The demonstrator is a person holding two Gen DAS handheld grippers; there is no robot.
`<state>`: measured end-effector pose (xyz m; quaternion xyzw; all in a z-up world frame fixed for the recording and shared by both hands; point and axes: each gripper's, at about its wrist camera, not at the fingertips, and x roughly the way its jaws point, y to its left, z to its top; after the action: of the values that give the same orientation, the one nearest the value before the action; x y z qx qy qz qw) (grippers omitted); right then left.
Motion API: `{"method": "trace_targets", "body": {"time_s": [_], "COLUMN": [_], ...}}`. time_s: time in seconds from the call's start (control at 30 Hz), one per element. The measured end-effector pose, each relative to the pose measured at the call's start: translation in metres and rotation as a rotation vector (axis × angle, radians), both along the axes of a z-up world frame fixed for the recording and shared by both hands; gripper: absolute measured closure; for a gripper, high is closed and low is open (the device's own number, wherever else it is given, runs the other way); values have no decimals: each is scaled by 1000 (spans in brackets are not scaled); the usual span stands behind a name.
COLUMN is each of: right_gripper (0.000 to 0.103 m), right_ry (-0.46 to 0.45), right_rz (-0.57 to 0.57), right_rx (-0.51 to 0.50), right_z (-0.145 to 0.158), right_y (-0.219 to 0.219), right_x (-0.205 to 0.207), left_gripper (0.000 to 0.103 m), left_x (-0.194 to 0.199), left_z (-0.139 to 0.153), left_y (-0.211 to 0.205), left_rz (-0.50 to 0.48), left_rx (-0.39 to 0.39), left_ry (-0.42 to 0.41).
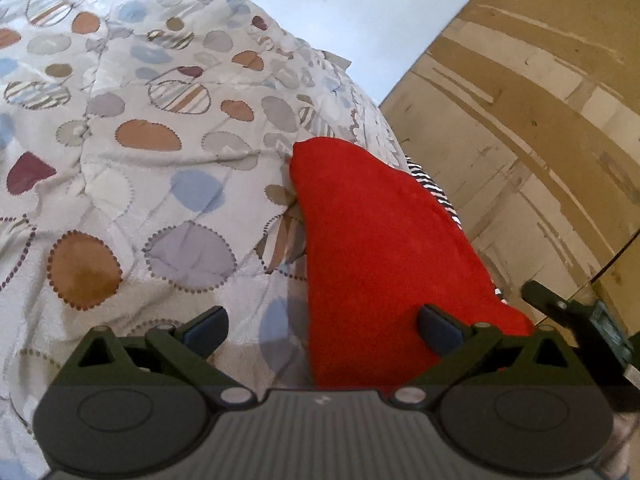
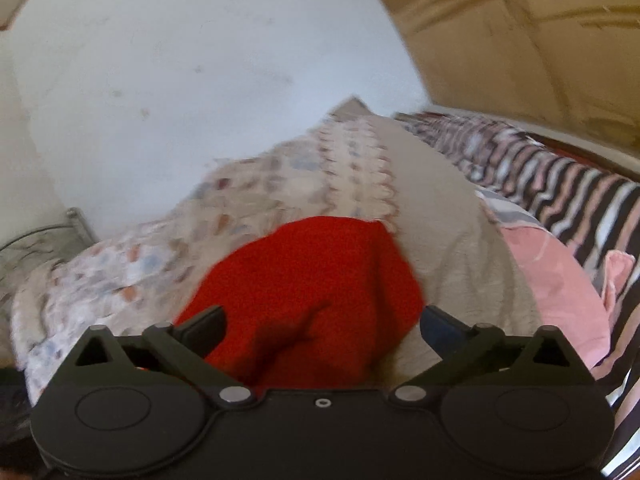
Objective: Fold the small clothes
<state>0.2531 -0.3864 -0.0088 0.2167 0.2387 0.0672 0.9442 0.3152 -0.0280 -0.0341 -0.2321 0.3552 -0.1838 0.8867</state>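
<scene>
A red cloth lies on the spotted bedspread near the bed's right edge. My left gripper is open just above the cloth's near end, its right finger over the red fabric and its left finger over the bedspread. In the right wrist view the same red cloth lies bunched on the beige cover. My right gripper is open with the cloth between and below its fingers. That view is blurred.
A striped black, white and pink fabric and a pink cloth lie to the right on the bed. A wooden wardrobe stands beside the bed. A white wall is behind. The other gripper shows at the right edge.
</scene>
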Motion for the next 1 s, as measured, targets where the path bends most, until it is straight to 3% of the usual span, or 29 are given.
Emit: {"method": "trace_targets", "body": {"time_s": [0.3,0.47,0.67,0.87,1.0], "right_gripper": [1,1,1,1,0], "right_ry": [96,65,20,-46,-128], "right_rz": [30,10,-29,-73,-118], "right_rx": [-62,-133,-189,-106,-176], "right_z": [-33,-52,-57,-52,-38], "right_y": [12,23,31,17,9], "right_x": [-19,-27,-34,-49,-48], "left_gripper": [1,1,0,0,0], "left_x": [-9,-18,-20,-15,-10], "left_z": [7,5,0,-1,-1], "left_y": [-29,-39,-39,-34,-42], "left_rz": [-44,-57,-47,-58,-60], "left_rx": [148,235,230,210,216], "left_ry": [-77,-126,-117,-90,-80]}}
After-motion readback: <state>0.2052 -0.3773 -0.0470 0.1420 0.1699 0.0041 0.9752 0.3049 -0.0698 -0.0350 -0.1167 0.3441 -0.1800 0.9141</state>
